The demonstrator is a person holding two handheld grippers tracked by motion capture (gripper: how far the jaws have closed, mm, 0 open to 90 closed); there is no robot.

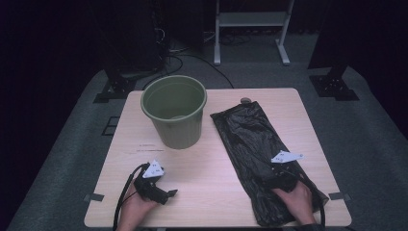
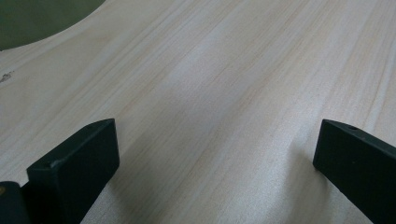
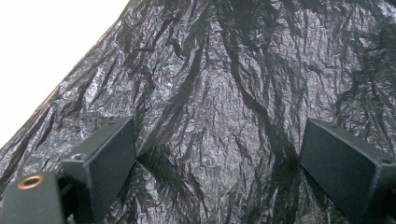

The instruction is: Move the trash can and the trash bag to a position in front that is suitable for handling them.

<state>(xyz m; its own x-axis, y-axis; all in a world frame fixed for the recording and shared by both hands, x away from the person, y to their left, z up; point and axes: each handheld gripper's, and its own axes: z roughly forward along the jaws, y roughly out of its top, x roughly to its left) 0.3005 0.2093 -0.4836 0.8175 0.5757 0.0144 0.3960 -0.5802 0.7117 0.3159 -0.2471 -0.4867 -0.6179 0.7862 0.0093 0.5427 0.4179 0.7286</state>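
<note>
Pale wooden surface (image 1: pixel 211 163) on grey carpet, dark room; green bin (image 1: pixel 174 109) upper centre, black bag (image 1: pixel 255 144) right; both tools' jaws apart.

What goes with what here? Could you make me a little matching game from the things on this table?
Things:
1. bin
2. black bag
3. left hand-held gripper
4. right hand-held gripper

Places or states:
A. jaws open over the crinkled plastic
B. lying flat on the right part of the table
C. jaws open over bare wood
D. standing upright, green, at the far left of the table

Pairs: 1-D, 2-B, 3-C, 4-A
</note>
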